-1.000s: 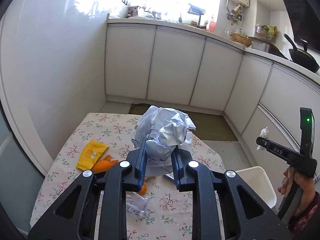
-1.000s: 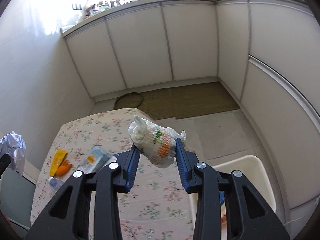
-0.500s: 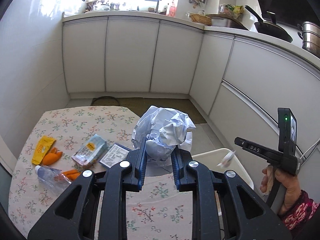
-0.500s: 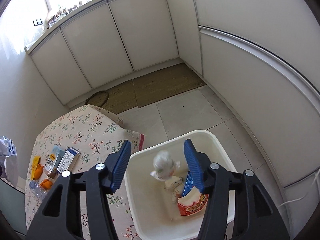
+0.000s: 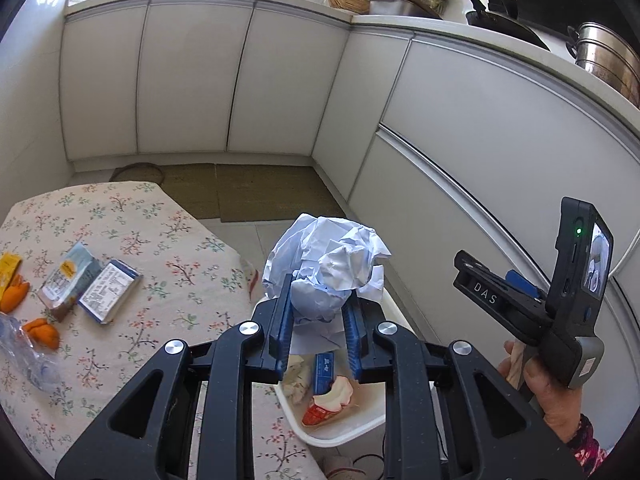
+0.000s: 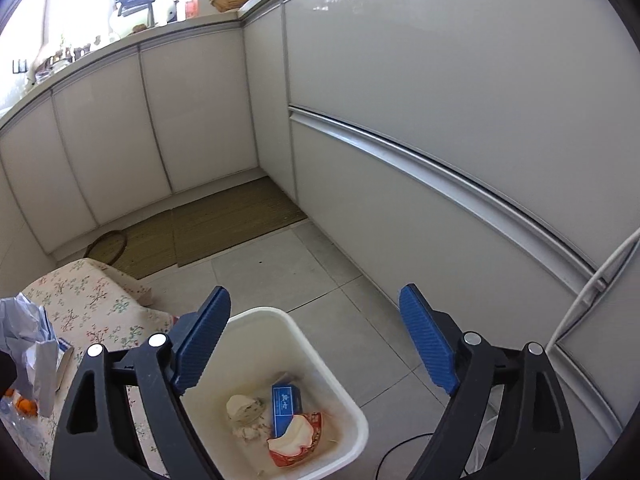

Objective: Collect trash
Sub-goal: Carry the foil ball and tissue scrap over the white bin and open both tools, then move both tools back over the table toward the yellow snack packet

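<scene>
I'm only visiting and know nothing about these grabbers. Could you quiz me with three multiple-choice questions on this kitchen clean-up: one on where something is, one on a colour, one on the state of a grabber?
1. Where does the white bin stand?
A. on the counter
B. on the floor beside the table
C. on the table

2. What colour is the small box in the bin?
A. blue
B. green
C. black

3. How does the right gripper stand?
A. shut on a wrapper
B. shut on nothing
C. open, nothing between its pads

Answers:
1 B, the bin sits on the floor tiles against the table's edge.
2 A, its printed face is blue.
3 C, its jaws have just been opening and stand wide above the bin, while the left gripper is shut on a paper ball.
</scene>
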Demonstrator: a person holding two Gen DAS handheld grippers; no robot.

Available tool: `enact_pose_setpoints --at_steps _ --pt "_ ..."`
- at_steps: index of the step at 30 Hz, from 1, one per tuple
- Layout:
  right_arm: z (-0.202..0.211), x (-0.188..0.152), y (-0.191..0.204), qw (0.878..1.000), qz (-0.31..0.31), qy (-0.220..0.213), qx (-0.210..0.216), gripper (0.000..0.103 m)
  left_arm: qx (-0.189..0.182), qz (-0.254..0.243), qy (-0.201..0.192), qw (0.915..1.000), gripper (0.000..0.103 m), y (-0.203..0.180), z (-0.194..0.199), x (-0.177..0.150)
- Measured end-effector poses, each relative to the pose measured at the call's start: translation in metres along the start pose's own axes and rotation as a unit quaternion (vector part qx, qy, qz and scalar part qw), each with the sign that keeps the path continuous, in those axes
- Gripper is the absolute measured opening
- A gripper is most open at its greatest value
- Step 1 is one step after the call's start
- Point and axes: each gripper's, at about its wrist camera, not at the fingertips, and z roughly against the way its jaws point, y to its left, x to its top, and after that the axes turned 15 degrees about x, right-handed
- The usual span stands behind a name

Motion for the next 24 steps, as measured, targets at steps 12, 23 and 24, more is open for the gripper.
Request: enact_pose_setpoints --at_steps 12,23,24 --pt "0.006 0.004 -0.031 0.999 -0.038 -0.011 -0.034 0.088 -0.02 -0.054 0.046 0.9973 0.035 -0.051 -0.035 -0.005" --pt "0.011 0.003 -0.022 0.998 -0.019 -0.024 -0.051 0.09 0.027 -0.064 0.017 0.9975 0.084 -0.043 -0.026 -0.003" --pt "0.012 0.003 -0.019 0.998 -0.015 -0.026 -0.052 0.09 0.035 -0.065 0.013 0.9972 0.086 -0.041 -0.024 -0.002"
